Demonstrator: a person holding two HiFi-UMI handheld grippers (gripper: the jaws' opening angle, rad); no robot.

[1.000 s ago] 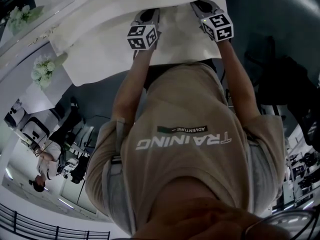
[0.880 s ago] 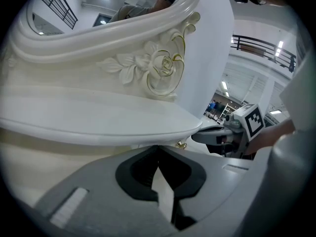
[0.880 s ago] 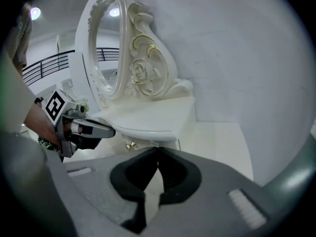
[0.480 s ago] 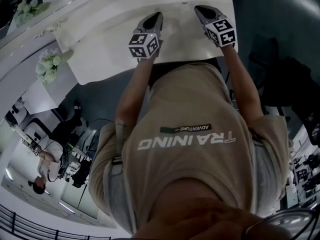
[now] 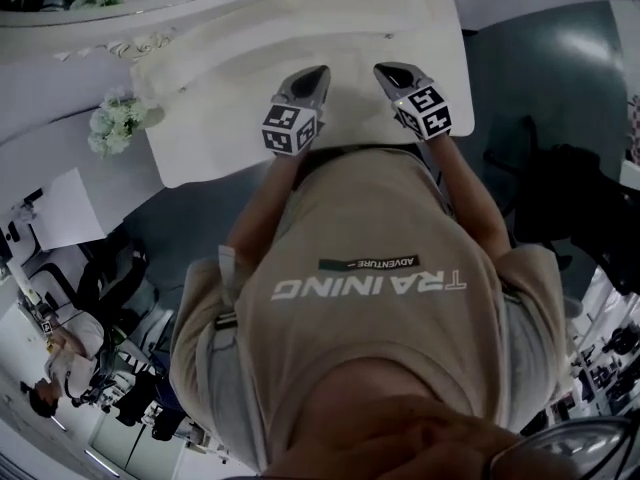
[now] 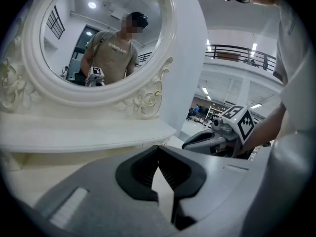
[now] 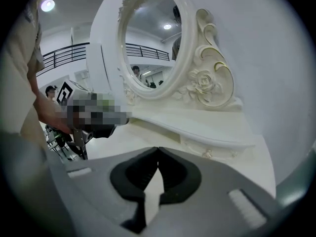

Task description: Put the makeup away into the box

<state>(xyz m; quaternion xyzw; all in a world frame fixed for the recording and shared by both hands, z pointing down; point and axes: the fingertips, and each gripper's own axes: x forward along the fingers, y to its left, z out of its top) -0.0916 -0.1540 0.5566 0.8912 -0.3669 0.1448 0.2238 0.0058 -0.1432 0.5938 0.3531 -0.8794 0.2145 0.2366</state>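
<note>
Torso (image 5: 370, 268) hides dresser (image 5: 230, 78) edge; left claw (image 6: 158, 148), right claw (image 7: 158, 149) closed, empty

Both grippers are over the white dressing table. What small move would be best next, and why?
Probably look further along the dressing table to find the makeup before reaching. The left gripper and the right gripper are both shut and empty. No view shows makeup or a box, only the table top and the mirror, so there is nothing to aim at yet.
</note>
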